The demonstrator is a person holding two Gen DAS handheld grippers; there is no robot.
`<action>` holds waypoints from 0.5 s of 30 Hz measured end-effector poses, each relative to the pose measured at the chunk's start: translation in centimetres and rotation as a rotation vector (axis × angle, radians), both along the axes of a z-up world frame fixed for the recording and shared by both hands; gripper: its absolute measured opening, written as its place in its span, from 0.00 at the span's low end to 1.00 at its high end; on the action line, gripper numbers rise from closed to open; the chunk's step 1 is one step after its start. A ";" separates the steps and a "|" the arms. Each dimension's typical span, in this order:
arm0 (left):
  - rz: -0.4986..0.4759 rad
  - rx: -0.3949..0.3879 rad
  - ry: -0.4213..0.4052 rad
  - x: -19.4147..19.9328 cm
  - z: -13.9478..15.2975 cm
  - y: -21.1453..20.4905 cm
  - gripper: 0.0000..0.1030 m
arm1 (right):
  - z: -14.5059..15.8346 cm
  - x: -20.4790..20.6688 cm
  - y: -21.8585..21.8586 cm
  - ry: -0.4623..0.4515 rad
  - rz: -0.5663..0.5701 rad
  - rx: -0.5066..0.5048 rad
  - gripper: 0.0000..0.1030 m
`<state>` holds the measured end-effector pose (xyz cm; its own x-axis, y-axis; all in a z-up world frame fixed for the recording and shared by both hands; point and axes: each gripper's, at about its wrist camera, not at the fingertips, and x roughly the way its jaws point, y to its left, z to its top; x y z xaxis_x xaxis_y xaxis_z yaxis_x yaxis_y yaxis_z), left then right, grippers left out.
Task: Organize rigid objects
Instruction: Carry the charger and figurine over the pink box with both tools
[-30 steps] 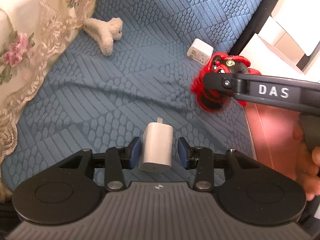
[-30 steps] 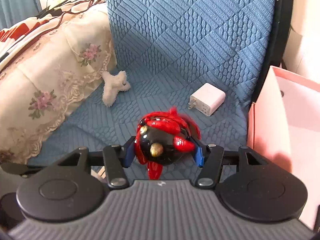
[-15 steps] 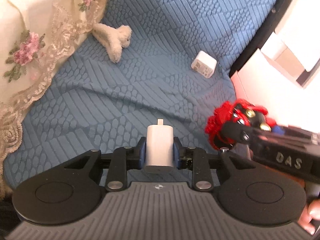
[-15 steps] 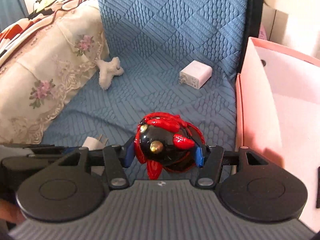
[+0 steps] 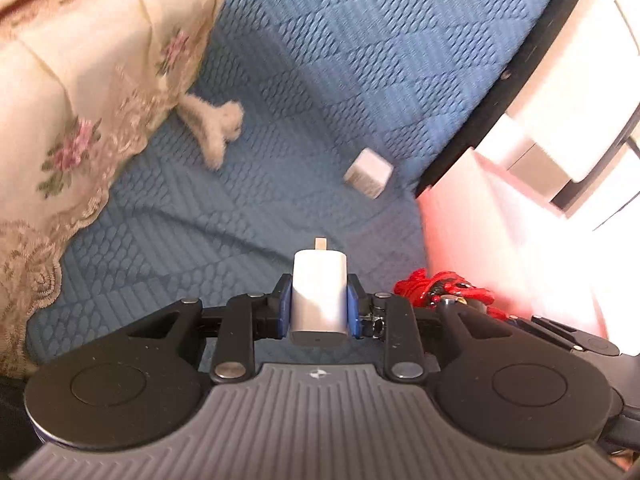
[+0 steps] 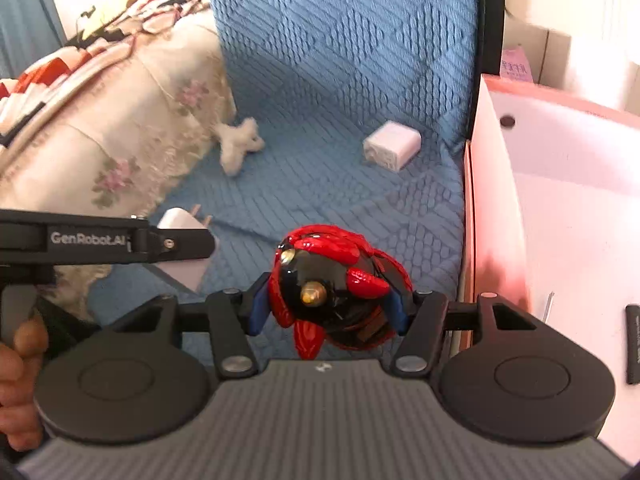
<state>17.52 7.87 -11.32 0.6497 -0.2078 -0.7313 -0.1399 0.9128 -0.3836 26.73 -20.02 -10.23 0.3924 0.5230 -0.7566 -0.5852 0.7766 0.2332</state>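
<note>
My left gripper [image 5: 319, 304] is shut on a white plug charger [image 5: 319, 292], held above the blue quilted cover [image 5: 280, 128]; it also shows at the left of the right wrist view [image 6: 182, 232]. My right gripper [image 6: 328, 304] is shut on a glossy red and black toy [image 6: 332, 280], held just left of the pink box [image 6: 560, 200]. The toy also shows in the left wrist view [image 5: 440, 290]. A second white charger [image 6: 392, 145] lies on the cover near the box; it shows in the left wrist view too [image 5: 369, 178].
A white fluffy toy [image 6: 240, 148] lies by the floral lace bedding [image 6: 100, 140]. The pink box holds a dark flat item [image 6: 634, 344] at its right. Cardboard boxes [image 6: 536, 56] stand behind it. A black frame edge [image 6: 490, 16] borders the cover.
Both grippers have moved up and right toward the pink box, each still holding its object. The right gripper has dropped lower in the left wrist view.
</note>
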 end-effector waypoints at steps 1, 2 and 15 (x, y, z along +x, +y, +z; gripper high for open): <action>0.002 0.002 -0.005 0.0 0.5 -0.2 0.30 | 0.6 0.1 -0.2 -0.002 0.002 0.013 0.58; 0.005 0.009 -0.011 -0.1 1.0 -0.4 0.30 | 1.2 0.1 -0.4 -0.005 0.003 0.024 0.58; -0.035 -0.031 -0.088 0.9 8.2 -6.0 0.30 | 8.8 2.4 -6.1 -0.087 -0.044 0.093 0.58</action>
<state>18.37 1.85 -3.14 0.7029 -0.2532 -0.6647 -0.0728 0.9039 -0.4214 29.16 -26.14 -1.39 0.4790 0.5701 -0.6675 -0.5720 0.7795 0.2552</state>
